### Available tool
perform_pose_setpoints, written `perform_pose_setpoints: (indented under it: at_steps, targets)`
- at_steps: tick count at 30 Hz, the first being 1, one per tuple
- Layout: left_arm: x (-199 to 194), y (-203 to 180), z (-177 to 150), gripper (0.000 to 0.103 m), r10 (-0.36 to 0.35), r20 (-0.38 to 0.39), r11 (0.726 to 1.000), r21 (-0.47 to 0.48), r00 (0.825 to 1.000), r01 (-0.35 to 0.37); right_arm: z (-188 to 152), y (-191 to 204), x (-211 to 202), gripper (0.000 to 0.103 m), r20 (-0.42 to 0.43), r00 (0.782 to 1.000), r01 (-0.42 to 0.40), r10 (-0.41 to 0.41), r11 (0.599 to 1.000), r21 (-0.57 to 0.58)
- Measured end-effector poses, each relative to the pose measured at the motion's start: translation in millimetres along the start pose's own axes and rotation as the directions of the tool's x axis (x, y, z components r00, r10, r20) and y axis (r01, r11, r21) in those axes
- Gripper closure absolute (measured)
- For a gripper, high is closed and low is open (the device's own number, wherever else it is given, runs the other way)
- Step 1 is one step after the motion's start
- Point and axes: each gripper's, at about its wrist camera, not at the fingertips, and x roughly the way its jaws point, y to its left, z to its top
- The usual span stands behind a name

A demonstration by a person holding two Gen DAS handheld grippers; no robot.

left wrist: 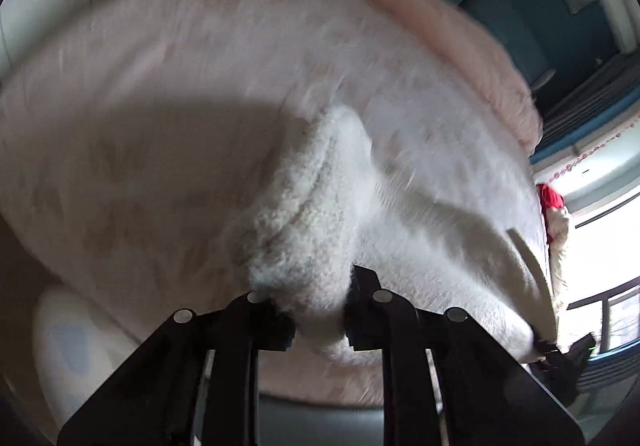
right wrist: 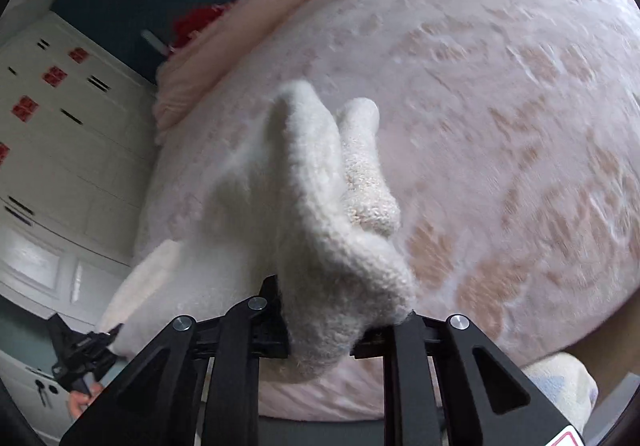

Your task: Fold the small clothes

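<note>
A white fleecy small garment [left wrist: 312, 205] hangs stretched between my two grippers above a pink patterned bed cover [left wrist: 160, 65]. My left gripper [left wrist: 318, 320] is shut on one bunched edge of it. My right gripper [right wrist: 324, 330] is shut on the other edge [right wrist: 320, 213], with a sleeve-like part [right wrist: 364, 165] standing up beside it. The right gripper also shows at the lower right of the left wrist view [left wrist: 560, 358], and the left gripper at the lower left of the right wrist view [right wrist: 80, 350].
The bed cover [right wrist: 500, 105] fills most of both views, with a pink fluffy blanket [right wrist: 248, 25] along its far edge. White cupboards [right wrist: 60, 145] stand at the left. A white and blue pillow-like item [left wrist: 68, 342] lies near the bed's front edge. A bright window [left wrist: 600, 246] is at the right.
</note>
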Motion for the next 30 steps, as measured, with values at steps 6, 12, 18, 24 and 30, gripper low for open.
perform_pose_setpoints:
  at_steps: [6,12,18,24,30]
  targets:
    - [32,20,-35,0.075,0.103,-0.042,0.995,0.004,0.994,-0.103,-33,-49,-8,0.064,-0.060,0.996,0.075,-0.066,0.985,0.154]
    - [-44,-18,-22,0.064,0.258,0.245,0.954,0.086,0.934,-0.286,-3,-3,-59,0.063,0.113,0.980,0.170,-0.163,0.984,-0.053]
    - [-11,-88,20,0.042,0.165,0.280,0.935,0.262,0.946,-0.241,49,60,19,0.040,0.109,0.974,0.222,-0.200,0.942,-0.252]
    - [101,-85,44,0.056,0.220,0.059,0.929,0.292,0.974,-0.228,93,41,105,0.034,0.028,0.950,0.308,-0.312,0.914,-0.262]
    - [116,-74,47,0.069,0.289,0.116,0.905,0.289,0.950,-0.311,100,49,100,0.094,0.027,0.994,0.106,-0.103,0.964,-0.243]
